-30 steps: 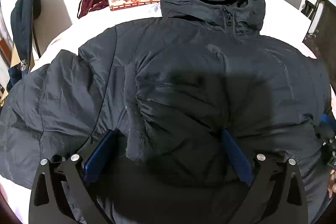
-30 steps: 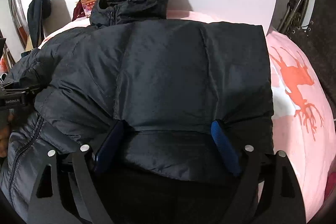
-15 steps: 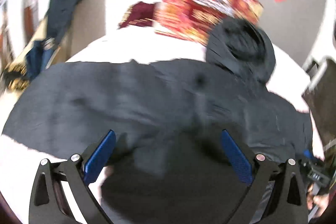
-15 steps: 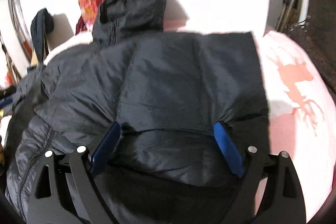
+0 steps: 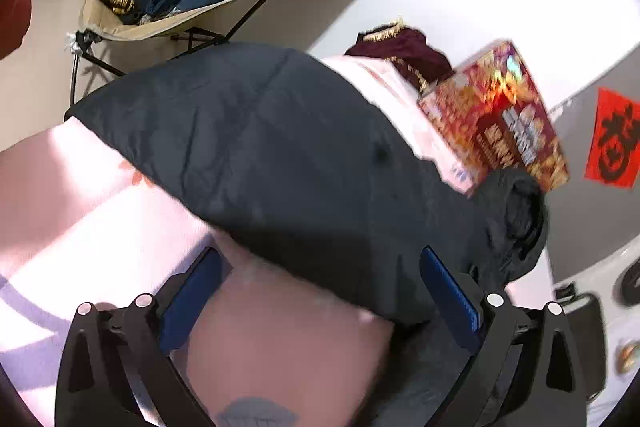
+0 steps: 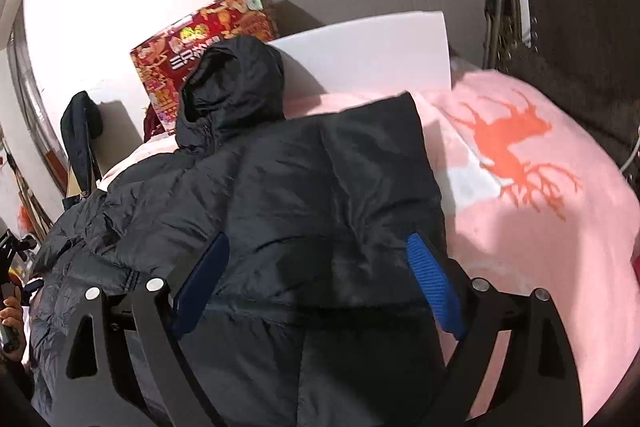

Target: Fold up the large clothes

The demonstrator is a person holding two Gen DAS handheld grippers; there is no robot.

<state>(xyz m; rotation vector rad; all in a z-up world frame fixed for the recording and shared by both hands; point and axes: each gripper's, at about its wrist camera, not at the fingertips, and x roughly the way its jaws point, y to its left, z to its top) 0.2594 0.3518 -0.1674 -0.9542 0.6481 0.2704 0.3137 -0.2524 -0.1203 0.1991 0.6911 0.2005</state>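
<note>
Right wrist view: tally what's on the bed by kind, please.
Black hooded jacket: 1
Red printed box: 1
White board: 1
Pink blanket with a deer print: 1
Total: 4

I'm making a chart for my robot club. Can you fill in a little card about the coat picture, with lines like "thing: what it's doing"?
jacket: black, puffy, spread on the bed, one sleeve folded over its front
hood: at the far end, against the red box
blanket: pink with an orange deer
left tongs: open, over the jacket's edge
right tongs: open, over the jacket
</note>
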